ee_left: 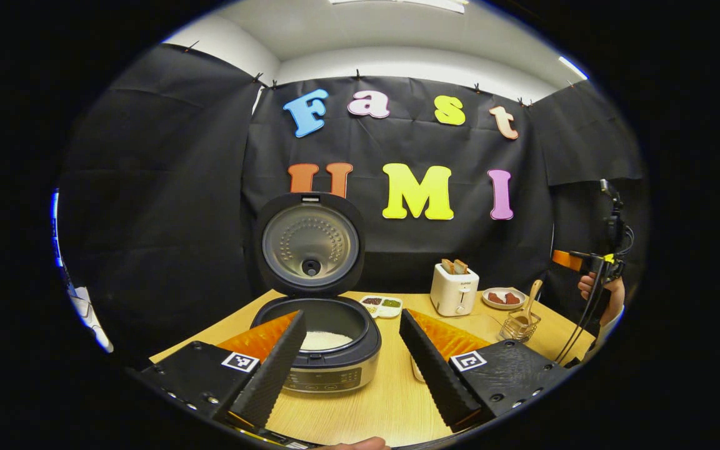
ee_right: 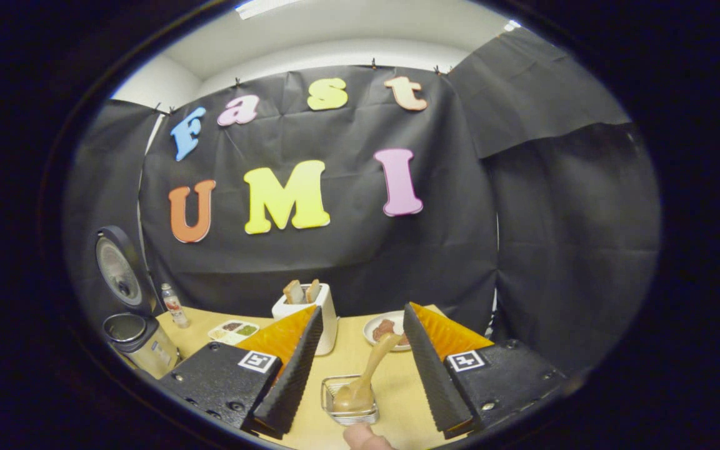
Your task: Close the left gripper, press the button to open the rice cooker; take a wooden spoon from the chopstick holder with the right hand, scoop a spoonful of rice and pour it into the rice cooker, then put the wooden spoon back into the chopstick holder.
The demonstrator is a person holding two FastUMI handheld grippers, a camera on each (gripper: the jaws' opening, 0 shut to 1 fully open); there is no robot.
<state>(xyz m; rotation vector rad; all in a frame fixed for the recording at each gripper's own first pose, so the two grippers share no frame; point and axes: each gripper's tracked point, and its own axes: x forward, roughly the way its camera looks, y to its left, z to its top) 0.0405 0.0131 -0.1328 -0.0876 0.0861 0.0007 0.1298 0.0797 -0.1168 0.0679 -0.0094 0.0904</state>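
Table [ee_left: 391, 400] – rice cooker [ee_left: 329, 350] lid up; L tongs [ee_left: 350, 369], R tongs [ee_right: 360, 375] both apart.

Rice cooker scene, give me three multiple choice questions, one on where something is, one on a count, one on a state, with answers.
1. Where is the wooden spoon?
A. In the chopstick holder
B. In the rice cooker
C. On the plate

2. How many slices stand in the toaster?
A. None
B. Two
C. Four

3. The rice cooker's lid is:
A. Shut
B. Raised
C. Lying on the table

Answers: 1 A, its bowl rests in the wire holder. 2 B, two slices poke out on top. 3 B, it stands upright, showing rice inside.
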